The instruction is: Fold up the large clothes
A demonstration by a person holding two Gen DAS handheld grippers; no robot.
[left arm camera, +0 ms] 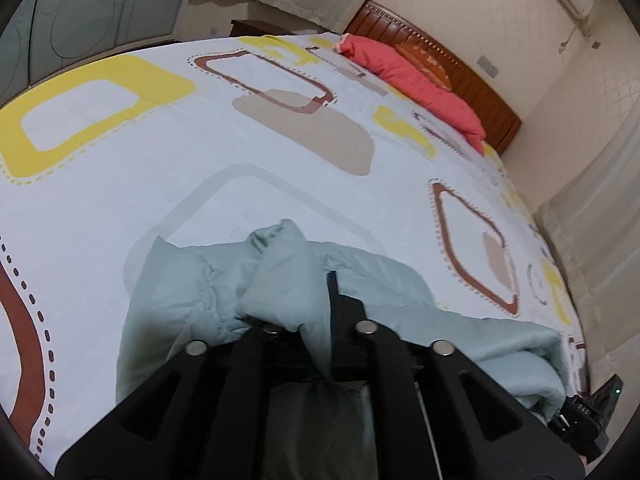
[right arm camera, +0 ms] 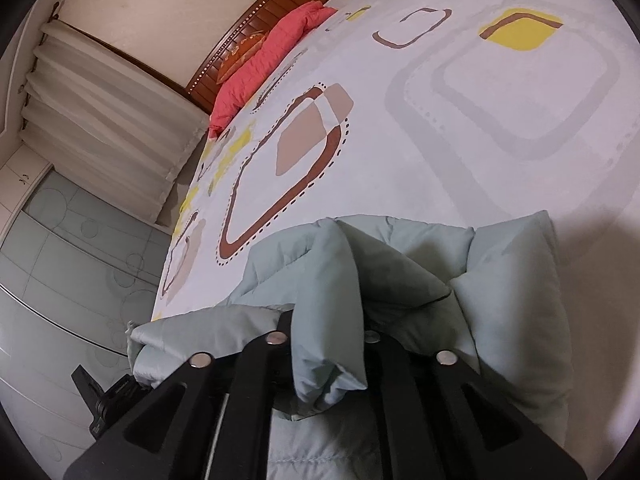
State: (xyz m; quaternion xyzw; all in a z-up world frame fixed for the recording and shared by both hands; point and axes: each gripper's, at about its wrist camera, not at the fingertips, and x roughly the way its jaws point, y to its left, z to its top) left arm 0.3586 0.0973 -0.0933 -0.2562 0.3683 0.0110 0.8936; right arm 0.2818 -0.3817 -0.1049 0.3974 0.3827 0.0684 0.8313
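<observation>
Your left gripper [left arm camera: 308, 320] has its fingers clamped on a puffy ridge of the pale green padded garment [left arm camera: 192, 300], which lies bunched at the near edge of the bed [left arm camera: 120, 184], likely so that you can lift that side. Your right gripper [right arm camera: 326, 340] pinches another thick fold of it, so both ends should rise together for an even fold.
</observation>
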